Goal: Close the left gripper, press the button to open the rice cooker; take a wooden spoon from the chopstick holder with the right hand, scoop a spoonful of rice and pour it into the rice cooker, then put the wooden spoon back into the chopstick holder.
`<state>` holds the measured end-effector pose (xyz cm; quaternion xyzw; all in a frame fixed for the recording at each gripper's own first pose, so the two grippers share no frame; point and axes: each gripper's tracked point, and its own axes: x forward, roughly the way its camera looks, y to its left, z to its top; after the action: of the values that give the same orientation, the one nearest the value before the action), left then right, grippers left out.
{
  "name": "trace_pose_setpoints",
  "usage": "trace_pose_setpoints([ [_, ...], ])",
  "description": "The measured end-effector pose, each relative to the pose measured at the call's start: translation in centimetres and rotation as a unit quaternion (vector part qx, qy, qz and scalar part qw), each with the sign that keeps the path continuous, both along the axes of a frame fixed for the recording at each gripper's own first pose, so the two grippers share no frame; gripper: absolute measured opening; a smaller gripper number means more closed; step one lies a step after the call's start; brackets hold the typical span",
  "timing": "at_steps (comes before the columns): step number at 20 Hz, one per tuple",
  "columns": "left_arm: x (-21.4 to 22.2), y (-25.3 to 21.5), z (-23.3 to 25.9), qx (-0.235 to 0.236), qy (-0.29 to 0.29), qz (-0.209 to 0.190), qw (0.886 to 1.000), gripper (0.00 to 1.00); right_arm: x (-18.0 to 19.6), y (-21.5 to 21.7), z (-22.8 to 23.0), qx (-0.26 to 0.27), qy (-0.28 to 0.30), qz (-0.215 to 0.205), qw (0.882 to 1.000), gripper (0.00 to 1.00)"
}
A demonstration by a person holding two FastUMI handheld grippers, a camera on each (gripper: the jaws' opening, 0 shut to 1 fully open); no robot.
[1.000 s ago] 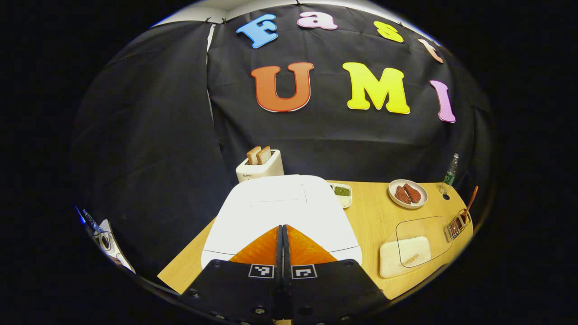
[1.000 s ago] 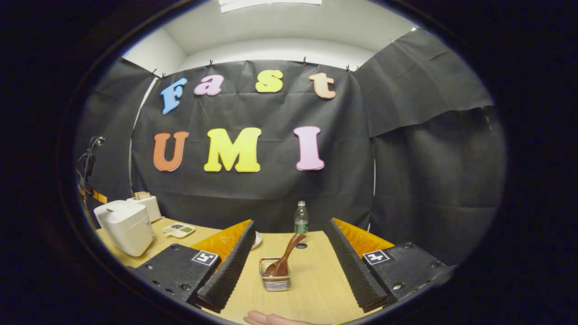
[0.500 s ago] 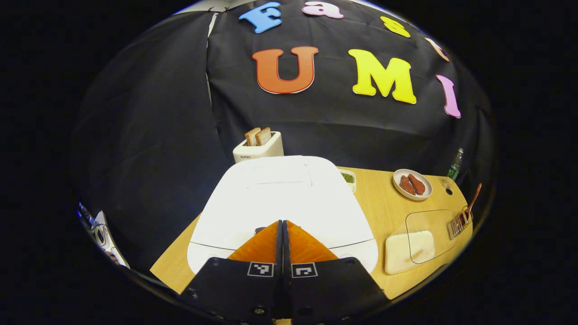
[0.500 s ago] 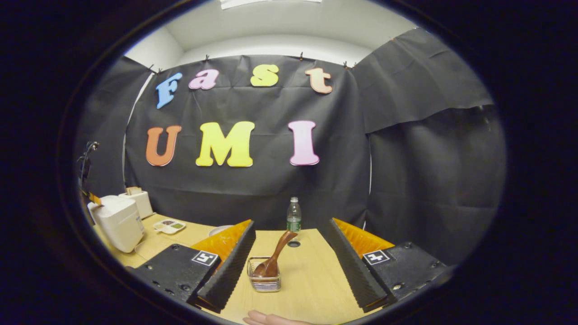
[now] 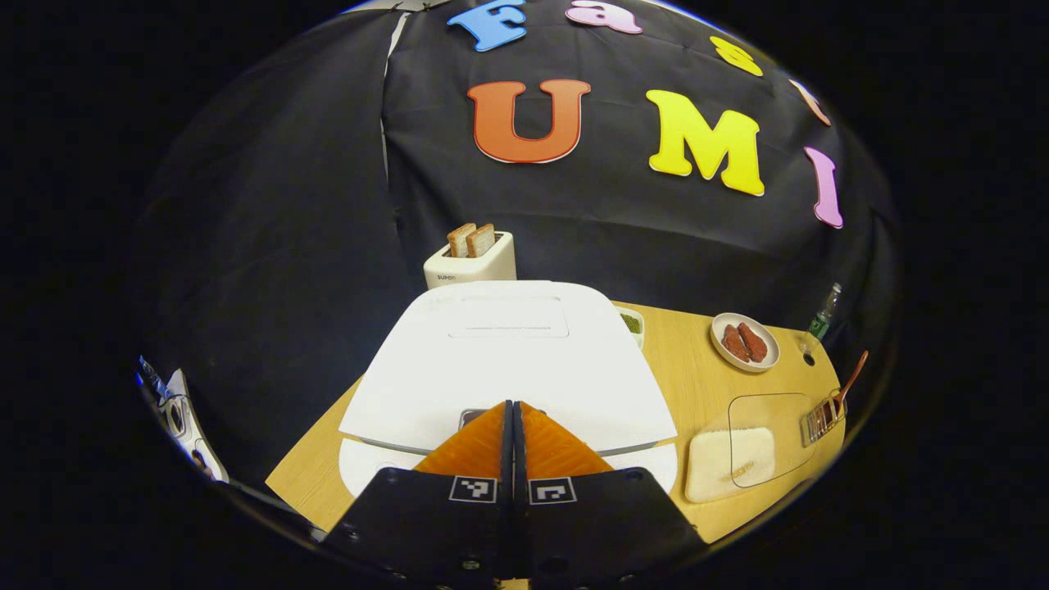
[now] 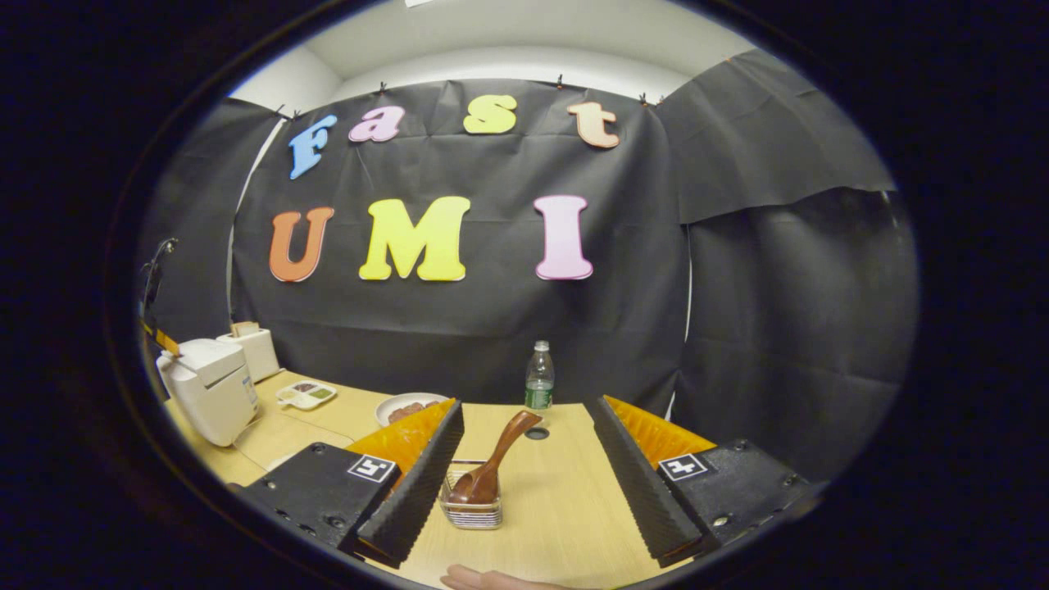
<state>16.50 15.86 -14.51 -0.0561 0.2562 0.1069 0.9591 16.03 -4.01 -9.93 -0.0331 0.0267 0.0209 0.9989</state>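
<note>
Left gripper (image 5: 513, 407) closed at rice cooker (image 5: 508, 360) front edge. Right gripper (image 6: 524, 410) open; wooden spoon (image 6: 494, 459) at 12 o'clock in chopstick holder (image 6: 471, 512).

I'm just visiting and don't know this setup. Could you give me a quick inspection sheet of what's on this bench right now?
Surface: wooden table, no spills seen.
Job's things: white rice cooker, lid lifted a crack at the front; wooden spoon leaning in the wire holder; clear lidded box of rice.
Clutter: toaster with two slices; plate of food; small divided dish; bottle.
Grippers: left gripper shut, tips at the cooker's front button; right gripper open, holder ahead between its fingers.
Cables: thin cord on the table by the cooker.
Surroundings: black cloth walls; a hand at the table's near edge.
</note>
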Motion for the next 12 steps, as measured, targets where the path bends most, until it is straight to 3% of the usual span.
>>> trace_pose_setpoints([
  [7, 0.5, 1.3, 9.0, -0.005, -0.133, 0.009, 0.991, 0.00, 3.0, 0.6, -2.5, 0.017, 0.026, 0.020, 0.999, 1.00],
  [11, -1.9, 0.2, 11.5, -0.007, -0.185, -0.015, 0.983, 0.05, 4.3, 1.4, -3.4, 0.029, 0.038, 0.026, 0.999, 0.99],
  [12, -2.9, -0.1, 12.0, -0.006, -0.193, -0.017, 0.981, 0.44, 4.7, 1.6, -3.8, 0.031, 0.041, 0.026, 0.998, 1.00],
])
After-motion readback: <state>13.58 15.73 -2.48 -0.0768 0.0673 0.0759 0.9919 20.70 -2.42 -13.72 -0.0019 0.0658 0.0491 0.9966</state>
